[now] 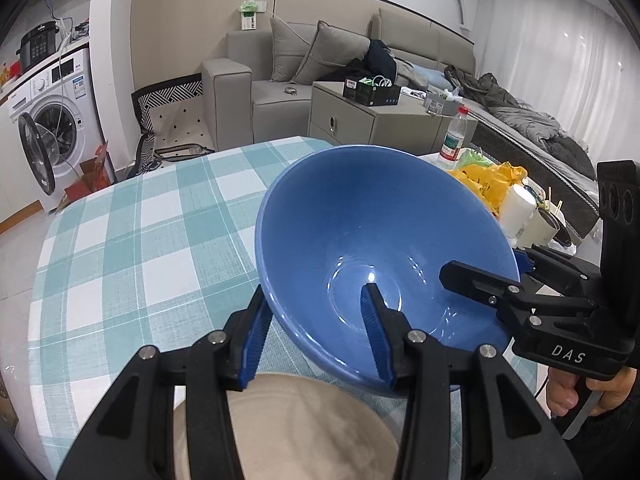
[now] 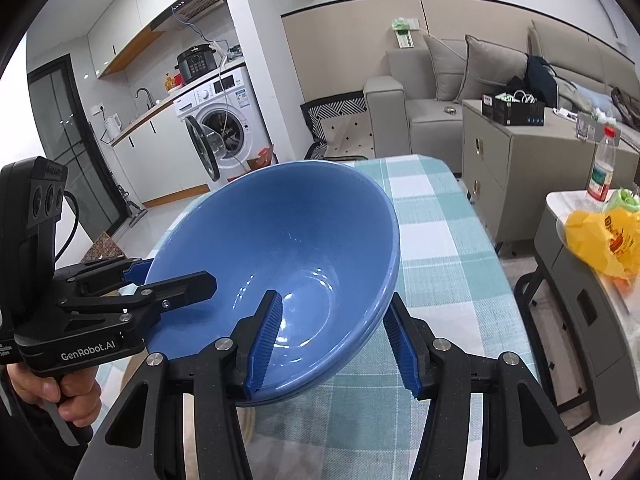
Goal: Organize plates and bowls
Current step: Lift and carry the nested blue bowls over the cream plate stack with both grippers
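Observation:
A large blue bowl hangs tilted above the green-checked table, held from both sides. My left gripper is shut on the bowl's wall, one blue pad inside and one outside. On the opposite side my right gripper clamps the wall in the same way. In the right wrist view a second rim line shows under the bowl's edge, so it may be two stacked bowls. A beige plate lies on the table right below the bowl.
To the right a low side table carries a yellow plastic bag, a plastic bottle and white cups. Beyond the table are a grey cabinet, a sofa and a washing machine with its door open.

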Demonstrator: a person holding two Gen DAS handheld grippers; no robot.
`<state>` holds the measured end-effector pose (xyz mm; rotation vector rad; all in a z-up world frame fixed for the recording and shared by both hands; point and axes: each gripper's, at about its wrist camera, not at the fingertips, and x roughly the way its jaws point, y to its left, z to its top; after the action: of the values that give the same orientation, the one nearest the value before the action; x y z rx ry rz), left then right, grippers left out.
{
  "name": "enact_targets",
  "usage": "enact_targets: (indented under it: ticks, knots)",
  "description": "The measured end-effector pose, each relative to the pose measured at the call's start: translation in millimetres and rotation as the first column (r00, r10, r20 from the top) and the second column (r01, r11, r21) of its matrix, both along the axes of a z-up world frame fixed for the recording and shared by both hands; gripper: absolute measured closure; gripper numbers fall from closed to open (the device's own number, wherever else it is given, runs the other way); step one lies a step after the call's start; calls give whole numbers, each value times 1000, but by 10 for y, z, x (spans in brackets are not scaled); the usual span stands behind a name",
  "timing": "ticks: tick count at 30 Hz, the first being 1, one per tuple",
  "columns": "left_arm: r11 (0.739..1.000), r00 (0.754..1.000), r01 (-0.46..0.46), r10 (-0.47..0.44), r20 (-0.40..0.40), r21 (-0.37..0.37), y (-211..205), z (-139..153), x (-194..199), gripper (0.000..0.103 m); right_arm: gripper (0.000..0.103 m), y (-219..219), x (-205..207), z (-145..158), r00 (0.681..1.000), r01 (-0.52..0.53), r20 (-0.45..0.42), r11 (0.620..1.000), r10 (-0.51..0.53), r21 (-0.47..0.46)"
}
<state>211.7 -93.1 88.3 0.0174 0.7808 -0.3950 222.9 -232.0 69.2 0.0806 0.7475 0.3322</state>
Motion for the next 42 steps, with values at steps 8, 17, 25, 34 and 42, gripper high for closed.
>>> enact_targets:
  ticks: [8,17,25,34,42]
  knots:
    - [1000,999,-29,29,30,-6,107,121,-177,59,50,126,-168,175,999,-23,23,1000,23,-3]
    - [998,996,-61,62,68,-8,278,256,-407,59,50,306,-352,339,997,-60,52,998,60,-5]
    - [994,990,-108,107,95,5,449,320,-617,59,50,526,-493,400,993,-106,55,994,106,-11]
    - [988,983,-151,148,110,22,591,308,-815,59,50,723,-628,361,987,-156,44,988,156,-11]
    - [982,978,-187,183,97,33,702,217,-955,59,50,882,-714,241,981,-193,17,981,193,-9]
